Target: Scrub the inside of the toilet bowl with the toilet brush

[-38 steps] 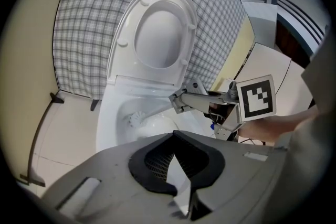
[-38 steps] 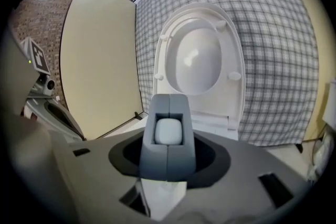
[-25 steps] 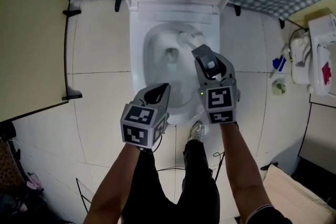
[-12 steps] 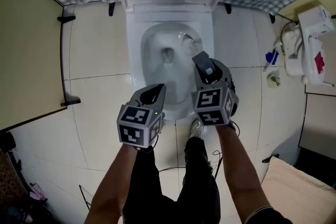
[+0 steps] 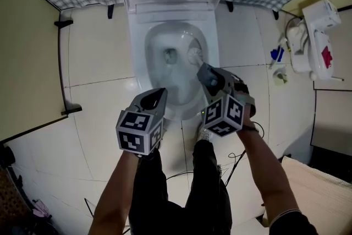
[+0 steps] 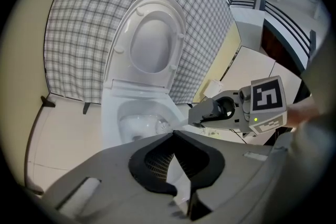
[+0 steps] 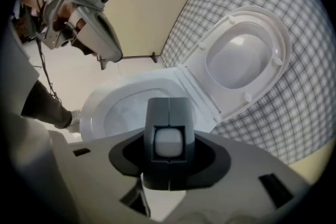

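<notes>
Scrubbing step under way | right tongs [image 5: 204,70] clenched on toilet brush [image 5: 193,56] handle, bristle head at toilet bowl [image 5: 138,74] right inner wall | left tongs [image 5: 161,92] closed, empty | next: likely sweep head round the wall, keeping pressure

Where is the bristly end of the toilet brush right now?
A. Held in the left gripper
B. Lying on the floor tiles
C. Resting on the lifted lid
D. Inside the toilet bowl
D: the head view shows the brush head down inside the toilet bowl, near the bowl's right-hand side in the picture, while the right gripper is clamped on its handle.
</notes>
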Demonstrator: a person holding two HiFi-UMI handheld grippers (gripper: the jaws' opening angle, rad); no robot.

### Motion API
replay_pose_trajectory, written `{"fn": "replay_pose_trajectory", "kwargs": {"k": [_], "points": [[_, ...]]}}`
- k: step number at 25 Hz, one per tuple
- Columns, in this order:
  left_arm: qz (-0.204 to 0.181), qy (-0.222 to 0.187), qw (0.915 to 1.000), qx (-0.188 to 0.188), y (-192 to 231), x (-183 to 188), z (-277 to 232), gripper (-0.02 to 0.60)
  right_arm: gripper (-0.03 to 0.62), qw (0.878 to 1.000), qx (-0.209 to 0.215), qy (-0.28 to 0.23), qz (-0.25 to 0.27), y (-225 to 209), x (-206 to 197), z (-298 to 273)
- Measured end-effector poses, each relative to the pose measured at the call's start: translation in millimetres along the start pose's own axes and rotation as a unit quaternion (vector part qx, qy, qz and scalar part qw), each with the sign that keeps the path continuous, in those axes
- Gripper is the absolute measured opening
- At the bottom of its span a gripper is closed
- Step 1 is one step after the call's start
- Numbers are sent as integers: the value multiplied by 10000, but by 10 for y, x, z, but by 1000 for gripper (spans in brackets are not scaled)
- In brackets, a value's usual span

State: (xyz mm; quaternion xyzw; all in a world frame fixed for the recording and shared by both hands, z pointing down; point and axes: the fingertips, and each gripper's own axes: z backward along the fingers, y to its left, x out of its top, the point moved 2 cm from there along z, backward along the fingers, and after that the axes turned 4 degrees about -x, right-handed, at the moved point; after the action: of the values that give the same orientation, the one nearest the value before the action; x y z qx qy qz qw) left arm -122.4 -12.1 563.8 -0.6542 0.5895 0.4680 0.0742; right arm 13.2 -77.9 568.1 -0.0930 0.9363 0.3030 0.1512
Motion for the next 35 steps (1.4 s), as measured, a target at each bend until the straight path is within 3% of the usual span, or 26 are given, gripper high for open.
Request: {"fn": "replay_pose_trajectory", "kwargs": {"k": [7, 19, 26, 35], "points": [[-21, 17, 10000, -31, -11, -26, 73, 8, 189, 9930, 479, 268, 1042, 155, -49, 125], [-53, -81, 9999, -61, -101, 131, 154, 8, 190, 9733, 1487, 602, 1640, 536, -30, 446], [-65, -68, 10000, -15, -107, 175, 184, 8, 190, 9656, 2194, 581, 1266, 697, 73, 573], [-47, -40, 9999, 91, -89, 171, 207, 8, 190, 9574, 2880, 157, 107, 705, 283, 574]]}}
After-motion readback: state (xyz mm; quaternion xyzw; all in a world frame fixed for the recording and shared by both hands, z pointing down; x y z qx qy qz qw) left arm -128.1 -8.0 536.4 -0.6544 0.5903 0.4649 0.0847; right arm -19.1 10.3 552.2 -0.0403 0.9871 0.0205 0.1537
